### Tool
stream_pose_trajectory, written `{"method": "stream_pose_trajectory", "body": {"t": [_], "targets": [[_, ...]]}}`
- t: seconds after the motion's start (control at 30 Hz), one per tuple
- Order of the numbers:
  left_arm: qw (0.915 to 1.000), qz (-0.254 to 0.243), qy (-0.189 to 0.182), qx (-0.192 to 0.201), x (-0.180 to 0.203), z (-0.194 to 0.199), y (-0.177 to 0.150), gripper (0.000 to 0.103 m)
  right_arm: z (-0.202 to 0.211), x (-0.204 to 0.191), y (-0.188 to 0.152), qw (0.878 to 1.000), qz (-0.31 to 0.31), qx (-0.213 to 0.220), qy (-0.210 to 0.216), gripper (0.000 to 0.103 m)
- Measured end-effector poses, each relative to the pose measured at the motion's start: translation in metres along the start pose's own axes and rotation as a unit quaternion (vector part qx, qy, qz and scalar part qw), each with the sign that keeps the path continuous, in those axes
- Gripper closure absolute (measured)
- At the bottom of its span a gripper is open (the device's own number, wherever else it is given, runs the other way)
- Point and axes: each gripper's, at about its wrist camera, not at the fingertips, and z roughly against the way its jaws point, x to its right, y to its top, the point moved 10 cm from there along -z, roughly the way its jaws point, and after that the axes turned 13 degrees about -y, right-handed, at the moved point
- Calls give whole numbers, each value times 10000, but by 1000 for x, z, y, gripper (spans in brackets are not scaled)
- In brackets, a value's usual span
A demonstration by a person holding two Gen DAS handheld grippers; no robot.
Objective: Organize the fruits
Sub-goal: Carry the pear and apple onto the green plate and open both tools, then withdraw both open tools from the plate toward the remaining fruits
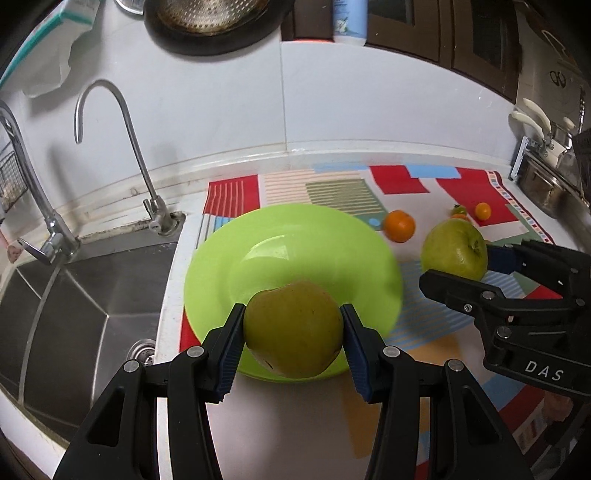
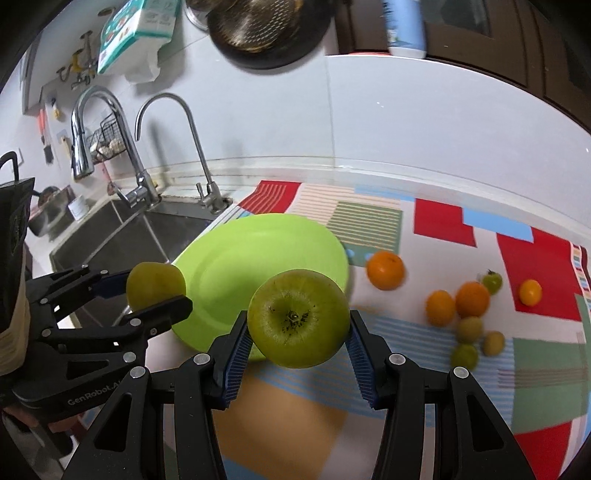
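Note:
My left gripper [image 1: 292,332] is shut on a yellowish-green apple [image 1: 293,328] and holds it over the near rim of a lime green plate [image 1: 295,236]. My right gripper [image 2: 298,325] is shut on a second green apple [image 2: 298,319], held above the mat just right of the plate [image 2: 258,266]. In the left wrist view the right gripper [image 1: 458,264] with its apple [image 1: 454,249] is at the right. In the right wrist view the left gripper [image 2: 147,291] with its apple [image 2: 155,284] is at the left. Oranges [image 2: 385,269] and several small fruits [image 2: 469,328] lie on the mat.
A patterned mat [image 2: 443,229] covers the counter. A steel sink [image 1: 74,295] with two faucets [image 1: 122,147] lies left of the plate. The white wall [image 1: 369,103] is behind. A metal pot [image 1: 546,184] stands at the far right. A colander [image 1: 207,18] hangs above.

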Motion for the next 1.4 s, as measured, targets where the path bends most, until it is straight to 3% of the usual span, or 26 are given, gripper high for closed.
{"method": "stream_pose_trajectory", "body": {"t": [0.5, 0.8, 0.9, 1.03, 1.3, 1.4], "targets": [[9990, -18, -231, -394, -43, -48, -5, 53, -66, -34, -1, 9984, 255, -507, -35, 52], [9985, -1, -325, -446, -48, -61, -3, 52, -87, -36, -5, 9968, 259, -761, -7, 52], [9993, -51, -205, -313, -49, -56, 3, 40, -88, -35, -5, 9968, 235, -761, 5, 51], [9998, -1, -97, -182, -53, -43, 8, 37, -77, -30, 1, 9981, 75, -607, -50, 38], [9997, -134, 22, 202, -36, -9, 15, 29, -41, -9, 6, 9982, -137, -279, -504, 36], [9992, -213, -40, 331, -25, 2, 16, 26, -23, 2, 3, 9971, -301, -173, -678, 31]]}}
